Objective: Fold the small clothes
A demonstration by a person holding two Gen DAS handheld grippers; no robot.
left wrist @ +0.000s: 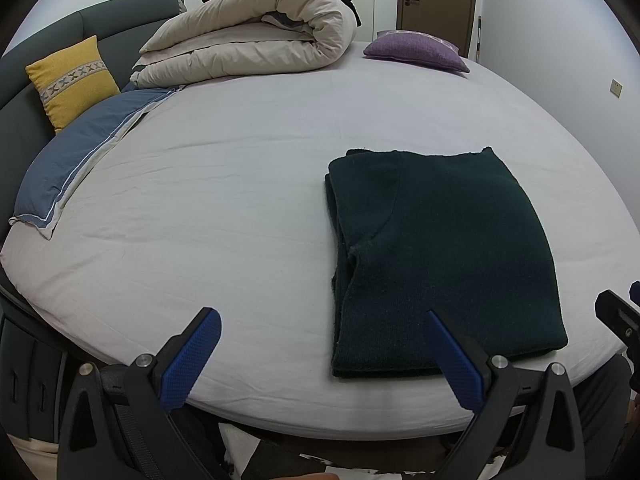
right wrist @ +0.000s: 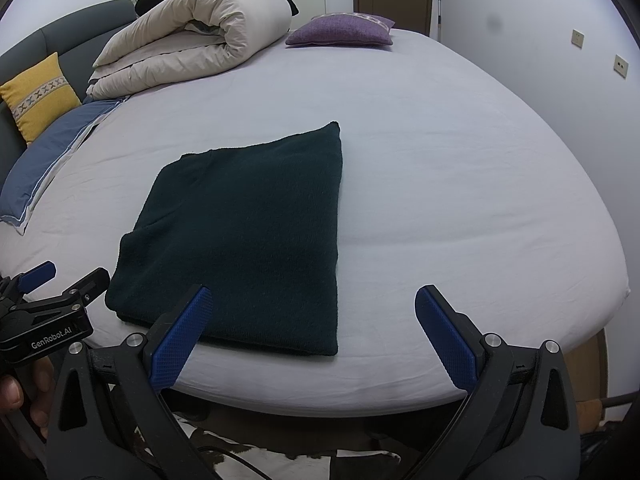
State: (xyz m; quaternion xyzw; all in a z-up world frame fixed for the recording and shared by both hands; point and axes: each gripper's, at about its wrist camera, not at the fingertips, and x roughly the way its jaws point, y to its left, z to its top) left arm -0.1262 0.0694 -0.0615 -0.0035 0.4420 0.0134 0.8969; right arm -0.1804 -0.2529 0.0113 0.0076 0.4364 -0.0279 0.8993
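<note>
A dark green knit sweater point(left wrist: 436, 256) lies folded into a flat rectangle on the pale grey bed sheet point(left wrist: 224, 208), near the bed's front edge. It also shows in the right wrist view point(right wrist: 248, 236). My left gripper point(left wrist: 322, 322) is open and empty, held over the front edge, its right finger in front of the sweater's near edge. My right gripper point(right wrist: 312, 300) is open and empty, its left finger in front of the sweater's near edge. The left gripper also shows at the left of the right wrist view point(right wrist: 64, 276).
A rolled beige duvet point(left wrist: 248, 36) lies at the back of the bed. A yellow cushion point(left wrist: 72, 80) and a blue pillow point(left wrist: 80, 148) sit at the left by the grey headboard. A purple cushion point(left wrist: 416, 50) is at the back right. A wall point(right wrist: 560, 80) runs along the right.
</note>
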